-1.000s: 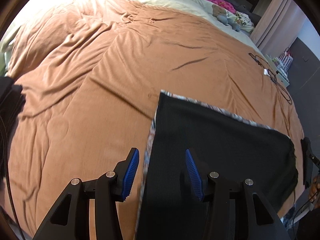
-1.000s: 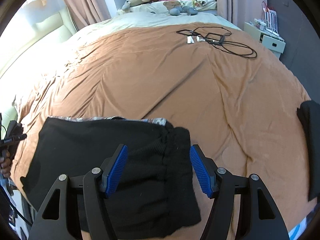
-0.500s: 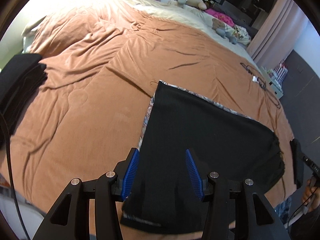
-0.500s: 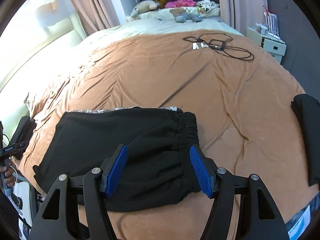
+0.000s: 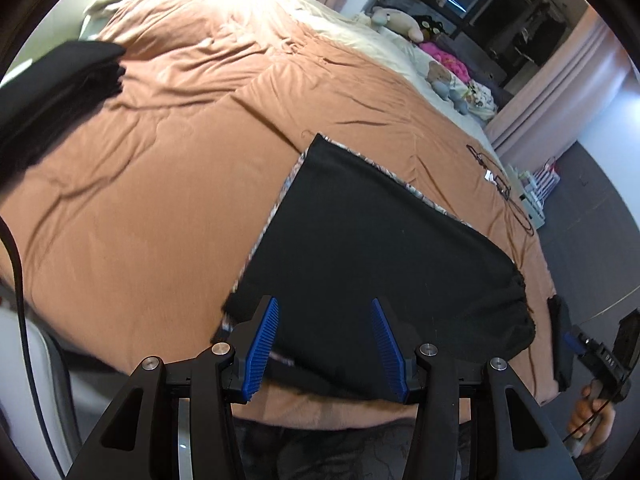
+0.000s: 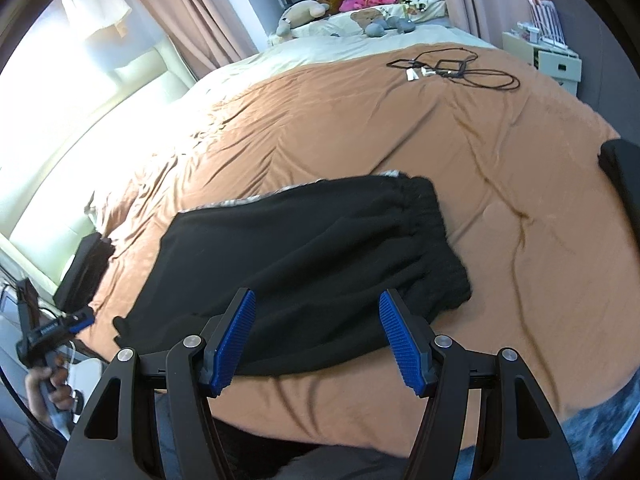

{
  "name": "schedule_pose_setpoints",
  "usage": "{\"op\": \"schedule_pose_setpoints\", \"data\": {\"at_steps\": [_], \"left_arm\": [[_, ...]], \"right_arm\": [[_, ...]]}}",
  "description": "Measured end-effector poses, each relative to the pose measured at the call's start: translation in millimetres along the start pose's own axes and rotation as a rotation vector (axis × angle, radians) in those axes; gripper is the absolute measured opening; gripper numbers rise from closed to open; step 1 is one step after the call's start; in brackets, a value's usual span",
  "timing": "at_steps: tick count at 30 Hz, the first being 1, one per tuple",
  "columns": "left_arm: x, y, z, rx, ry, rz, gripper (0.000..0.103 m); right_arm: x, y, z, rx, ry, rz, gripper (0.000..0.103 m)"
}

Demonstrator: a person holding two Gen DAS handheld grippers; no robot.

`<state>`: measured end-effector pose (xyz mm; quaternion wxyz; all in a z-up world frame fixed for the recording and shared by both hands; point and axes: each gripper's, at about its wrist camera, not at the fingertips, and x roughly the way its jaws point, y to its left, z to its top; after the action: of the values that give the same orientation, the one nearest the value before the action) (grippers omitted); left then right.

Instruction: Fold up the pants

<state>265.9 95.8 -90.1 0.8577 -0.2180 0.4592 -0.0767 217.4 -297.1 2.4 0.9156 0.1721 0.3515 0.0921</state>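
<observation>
Left claw (image 5: 324, 344), right claw (image 6: 318, 340) angled down over pants (image 6: 312, 256); both apart, empty.

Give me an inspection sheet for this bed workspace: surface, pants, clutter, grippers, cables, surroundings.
Surface: brown duvet, wrinkled, over a cream sheet.
Job's things: black pants, lying flat near the bed's front edge, elastic waistband toward the right gripper's side; a patterned fabric edge shows along the far side.
Clutter: folded dark stack at the left edge; another dark cloth at the right edge.
Grippers: left gripper and right gripper open, nothing between the pads, above the pants.
Cables: black cable tangle on the far duvet.
Surroundings: soft toys, pink curtains, white bedside unit.
</observation>
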Motion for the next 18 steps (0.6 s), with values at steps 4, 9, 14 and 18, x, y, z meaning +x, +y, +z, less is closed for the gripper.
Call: {"op": "schedule_pose_setpoints", "data": {"at_steps": [4,9,14,18], "left_arm": [[1,9,-13,-0.044,0.005,-0.033,0.051],[6,18,-26,-0.102,0.030,-0.056,0.051],[16,30,-35,-0.177,0.047,-0.091,0.051],[26,38,-36,-0.222,0.047,-0.123,0.051]], "right_arm": [[-5,-1,-15,0.024,-0.008,0.022,0.063],[-7,1,-33,0.063,-0.012,0.056,0.063],[0,8,-52,0.095,0.003,0.088,0.063],[12,18,-59,0.100,0.019,0.091,0.063]]}}
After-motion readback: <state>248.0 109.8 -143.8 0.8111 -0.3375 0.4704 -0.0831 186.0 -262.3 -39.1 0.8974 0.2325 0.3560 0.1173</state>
